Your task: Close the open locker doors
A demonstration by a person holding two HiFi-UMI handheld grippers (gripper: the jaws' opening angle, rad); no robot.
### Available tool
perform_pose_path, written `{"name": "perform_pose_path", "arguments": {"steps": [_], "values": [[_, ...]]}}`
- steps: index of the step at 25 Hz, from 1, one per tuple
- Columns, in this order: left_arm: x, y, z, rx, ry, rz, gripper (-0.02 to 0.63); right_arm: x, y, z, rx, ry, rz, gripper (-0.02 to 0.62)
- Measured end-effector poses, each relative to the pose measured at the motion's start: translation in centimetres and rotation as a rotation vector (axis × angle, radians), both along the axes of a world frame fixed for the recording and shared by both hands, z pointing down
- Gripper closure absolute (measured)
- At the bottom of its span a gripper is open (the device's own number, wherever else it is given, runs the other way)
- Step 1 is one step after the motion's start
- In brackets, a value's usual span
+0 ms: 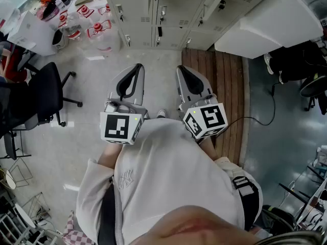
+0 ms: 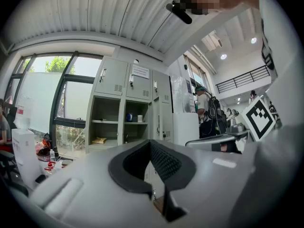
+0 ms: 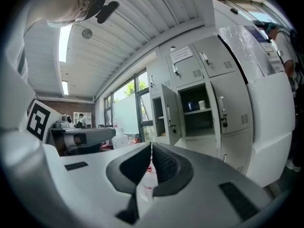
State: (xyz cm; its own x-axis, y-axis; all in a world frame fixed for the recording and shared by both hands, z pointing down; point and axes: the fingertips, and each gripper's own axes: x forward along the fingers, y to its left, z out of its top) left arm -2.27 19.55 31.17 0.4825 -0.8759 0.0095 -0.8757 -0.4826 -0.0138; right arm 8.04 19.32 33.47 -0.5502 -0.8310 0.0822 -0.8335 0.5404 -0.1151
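A bank of grey lockers stands ahead of me across the floor. In the left gripper view two middle compartments gape open, one with cups on its shelf. In the right gripper view an open locker door swings out beside a compartment that holds a white cup. My left gripper and right gripper are held side by side at chest height. They point at the lockers from well short of them. Both are shut with nothing between the jaws.
A black office chair stands at the left. Bottles with red labels sit on the floor near the lockers. At the right lie a wooden platform and a large white cabinet. A person with a backpack stands further off.
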Motion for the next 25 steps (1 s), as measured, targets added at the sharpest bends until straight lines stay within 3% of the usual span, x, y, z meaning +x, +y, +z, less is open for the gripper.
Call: {"name": "perform_pose_path", "arguments": {"steps": [25], "values": [[3.8, -0.5, 1.8, -0.020, -0.005, -0.022, 0.604, 4.0, -0.4, 1.6, -0.015, -0.040, -0.044, 0.578]]}}
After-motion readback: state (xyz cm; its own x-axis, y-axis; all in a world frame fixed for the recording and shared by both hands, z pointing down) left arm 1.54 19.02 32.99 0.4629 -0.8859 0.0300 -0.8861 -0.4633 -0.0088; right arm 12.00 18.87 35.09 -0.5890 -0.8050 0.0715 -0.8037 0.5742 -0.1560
